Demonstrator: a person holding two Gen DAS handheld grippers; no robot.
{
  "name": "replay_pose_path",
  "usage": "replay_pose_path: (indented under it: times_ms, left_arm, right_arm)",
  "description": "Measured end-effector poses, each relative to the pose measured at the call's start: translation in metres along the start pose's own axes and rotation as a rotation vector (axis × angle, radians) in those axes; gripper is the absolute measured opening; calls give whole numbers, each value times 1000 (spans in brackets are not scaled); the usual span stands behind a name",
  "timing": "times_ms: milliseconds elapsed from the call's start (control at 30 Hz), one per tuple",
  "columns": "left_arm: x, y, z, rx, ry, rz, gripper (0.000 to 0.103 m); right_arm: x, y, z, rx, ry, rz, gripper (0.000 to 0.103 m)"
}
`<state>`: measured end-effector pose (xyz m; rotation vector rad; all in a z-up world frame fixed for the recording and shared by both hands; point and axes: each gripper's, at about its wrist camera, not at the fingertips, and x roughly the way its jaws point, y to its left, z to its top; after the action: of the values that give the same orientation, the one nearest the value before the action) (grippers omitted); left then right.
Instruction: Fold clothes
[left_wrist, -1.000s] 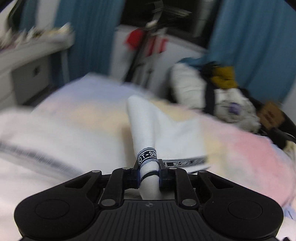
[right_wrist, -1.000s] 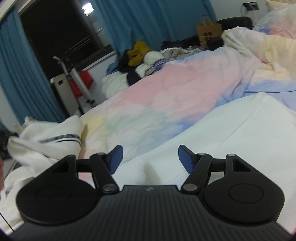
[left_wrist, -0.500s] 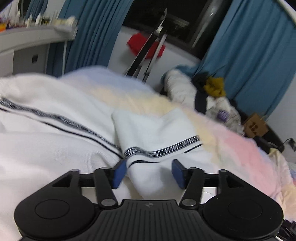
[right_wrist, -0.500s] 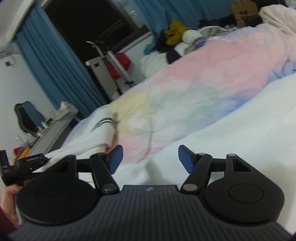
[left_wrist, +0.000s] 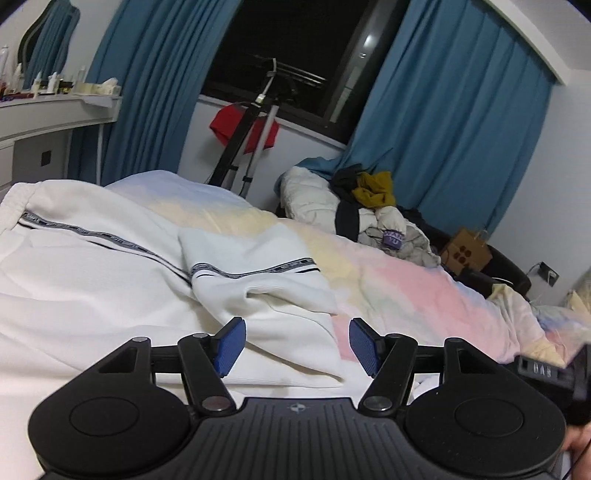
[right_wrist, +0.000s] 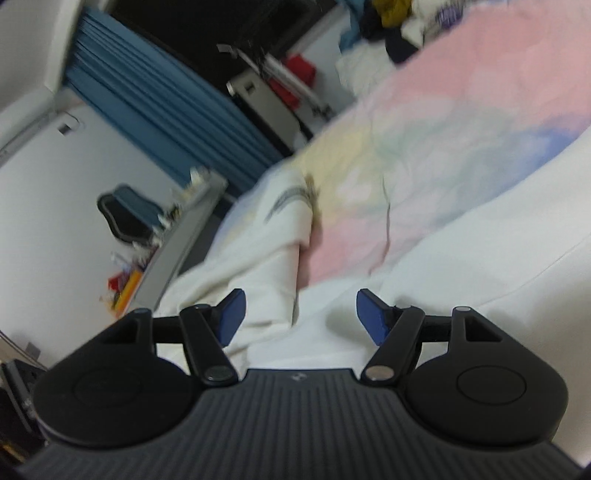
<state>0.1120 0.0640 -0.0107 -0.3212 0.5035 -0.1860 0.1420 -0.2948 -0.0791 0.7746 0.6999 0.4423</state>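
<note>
Left claw: the left claw (left_wrist: 295, 345) is gaping wide with nothing between its blue pads (left_wrist: 229, 346), hanging just above the near edge of the white garment (left_wrist: 92, 295).
Right claw: the right claw (right_wrist: 297, 319) is also standing wide and empty, hovering over white cloth at the near side; this view is blurring, so contact cannot be told.
White garment: it is lying spread on the bed (left_wrist: 424, 295), filling the left and near part of the left wrist view; a dark patterned stripe (left_wrist: 103, 236) is running along it toward the far left.
Folded sleeve: a sleeve (left_wrist: 258, 273) with the same stripe is lying doubled over the garment, just beyond the left claw's pads.
Bed: its pastel pink, yellow and blue cover is stretching to the right and far side.
Clothes pile: a heap of clothes (left_wrist: 373, 206) is sitting at the far end of the bed, by the blue curtains (left_wrist: 443, 129).
Table: a white table (left_wrist: 55, 114) is standing at the far left, carrying small bottles.
Paper bag: a brown bag (left_wrist: 467, 251) is resting at the far right.
</note>
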Motion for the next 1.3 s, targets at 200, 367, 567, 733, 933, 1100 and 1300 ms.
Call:
replay_pose_path:
  times_ms: [200, 367, 567, 733, 933, 1100, 1300]
  left_arm:
    - [19, 25, -7, -41, 23, -9, 64]
    - [31, 54, -15, -133, 25, -53, 63]
    - [48, 77, -21, -175, 64, -76, 63]
    - [55, 87, -24, -226, 75, -105, 63]
    - [55, 94, -27, -236, 68, -96, 63]
    - [53, 98, -30, -230, 61, -75, 63]
    - [52, 93, -29, -202, 63, -64, 63]
  right_arm:
    - [51, 12, 15, 175, 64, 32, 69]
    - [124, 8, 26, 421, 73, 97, 68]
    - [182, -1, 31, 532, -7, 51, 69]
    - [195, -1, 40, 554, -134, 114, 69]
    - [226, 17, 59, 400, -194, -125, 42]
    - [219, 48, 88, 203, -234, -274, 17]
    - [142, 89, 150, -86, -433, -329, 14]
